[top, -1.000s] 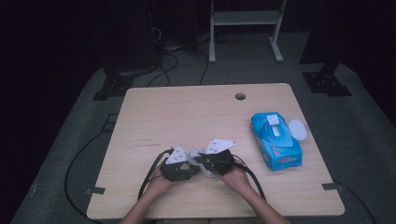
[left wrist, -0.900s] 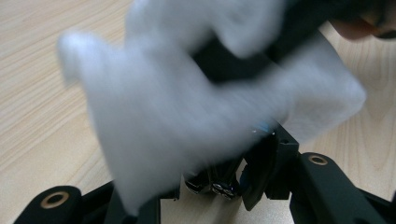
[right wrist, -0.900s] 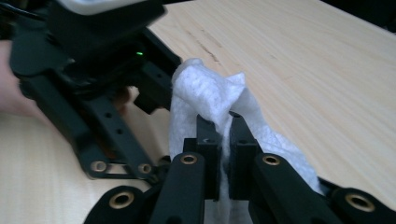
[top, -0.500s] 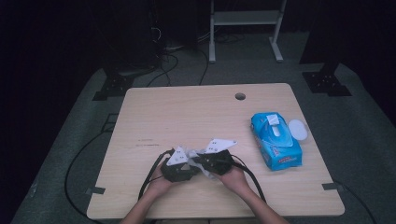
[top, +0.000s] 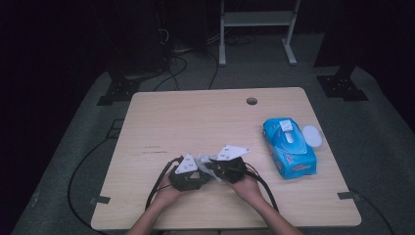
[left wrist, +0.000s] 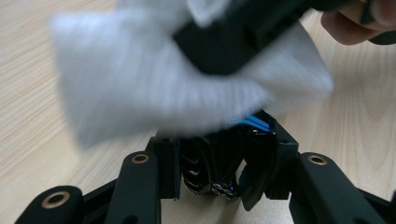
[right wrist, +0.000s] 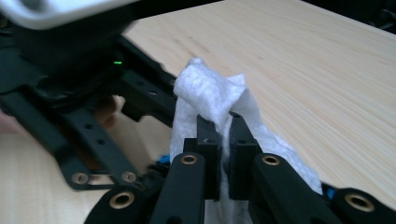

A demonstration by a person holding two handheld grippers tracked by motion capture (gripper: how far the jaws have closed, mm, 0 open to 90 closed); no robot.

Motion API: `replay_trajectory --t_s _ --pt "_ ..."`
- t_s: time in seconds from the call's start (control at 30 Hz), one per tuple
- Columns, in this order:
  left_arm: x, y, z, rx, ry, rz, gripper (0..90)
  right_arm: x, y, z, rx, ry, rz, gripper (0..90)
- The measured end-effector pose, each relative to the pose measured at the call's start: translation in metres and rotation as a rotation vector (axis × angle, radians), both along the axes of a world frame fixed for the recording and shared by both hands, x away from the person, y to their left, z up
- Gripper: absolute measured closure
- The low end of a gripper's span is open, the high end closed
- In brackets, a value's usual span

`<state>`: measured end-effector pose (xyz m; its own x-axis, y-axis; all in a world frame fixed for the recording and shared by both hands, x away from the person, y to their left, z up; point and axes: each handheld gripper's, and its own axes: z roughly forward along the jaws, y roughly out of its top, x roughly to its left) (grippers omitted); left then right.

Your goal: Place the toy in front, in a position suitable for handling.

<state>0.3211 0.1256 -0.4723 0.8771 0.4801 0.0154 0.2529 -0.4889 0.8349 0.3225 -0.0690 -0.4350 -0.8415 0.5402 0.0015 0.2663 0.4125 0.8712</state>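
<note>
Near the front edge of the table (top: 161, 122), the left gripper (top: 192, 172) and right gripper (top: 221, 169) meet tip to tip, each with its 2 jaws clenched on the same white wipe (right wrist: 212, 95), held between them just above the tabletop.

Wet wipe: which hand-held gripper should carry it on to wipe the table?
Probably the right hand-held gripper: its jaws are shut on the wet wipe. The left hand-held gripper clamps a dark, blue-striped object, seemingly being wiped.
</note>
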Motion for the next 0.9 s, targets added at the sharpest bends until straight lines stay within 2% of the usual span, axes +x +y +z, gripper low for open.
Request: replay_trajectory --t_s 0.07,0.13,0.17,0.2,0.27,0.3,0.33,0.37,0.4,0.47,0.53,0.67,0.77,0.8,0.83,0.87,0.9 --pt "0.0 0.0 0.0 0.004 -0.004 -0.001 58.0 0.002 -0.002 0.001 -0.021 -0.021 -0.019 85.5" --pt "0.0 0.001 0.001 0.011 -0.011 -0.005 58.0 0.007 -0.014 0.001 -0.035 -0.03 -0.07 85.6" --pt "0.0 0.001 0.001 0.011 -0.011 -0.005 58.0 0.007 -0.014 0.001 -0.035 -0.03 -0.07 85.6" --pt "-0.001 0.002 0.001 0.017 -0.013 -0.009 58.1 0.013 -0.03 0.001 -0.051 -0.042 -0.134 85.6" --pt "-0.001 0.002 0.001 0.015 -0.014 -0.009 58.1 0.018 -0.049 0.001 -0.047 -0.043 -0.191 85.6" --pt "-0.001 0.002 0.001 0.015 -0.014 -0.009 58.0 0.018 -0.049 0.001 -0.047 -0.043 -0.191 85.6" --pt "-0.001 0.002 0.001 0.014 -0.012 -0.008 58.0 0.021 -0.065 -0.001 -0.028 -0.026 -0.239 85.6" --pt "-0.001 0.002 0.001 0.014 -0.012 -0.008 58.0 0.021 -0.065 -0.001 -0.028 -0.026 -0.239 85.6" --pt "0.0 0.002 0.001 0.013 -0.011 -0.008 58.0 0.023 -0.072 -0.001 -0.021 -0.006 -0.259 85.6" --pt "0.0 0.002 0.001 0.007 -0.004 -0.002 58.0 0.021 -0.07 -0.002 -0.017 -0.012 -0.258 85.5" --pt "0.0 0.002 0.0 0.006 -0.004 -0.002 58.0 0.019 -0.064 -0.001 0.013 0.0 -0.211 85.5" --pt "0.0 0.002 0.001 0.007 -0.004 -0.003 58.0 0.013 -0.048 -0.001 -0.017 -0.03 -0.157 85.5" --pt "0.0 0.002 0.001 0.009 -0.006 -0.005 58.0 0.017 -0.052 -0.001 -0.029 -0.035 -0.174 85.5" --pt "-0.001 0.002 0.001 0.014 -0.014 -0.008 58.0 0.022 -0.063 -0.001 -0.04 -0.042 -0.216 85.5" --pt "-0.001 0.002 0.001 0.016 -0.011 -0.008 58.0 0.025 -0.069 -0.001 -0.02 -0.019 -0.239 85.5" --pt "0.0 0.003 0.001 0.011 -0.008 -0.009 58.0 0.026 -0.074 -0.001 -0.033 -0.015 -0.271 85.5" --pt "0.0 0.003 0.001 0.011 -0.008 -0.009 58.0 0.026 -0.074 -0.001 -0.033 -0.015 -0.271 85.5"
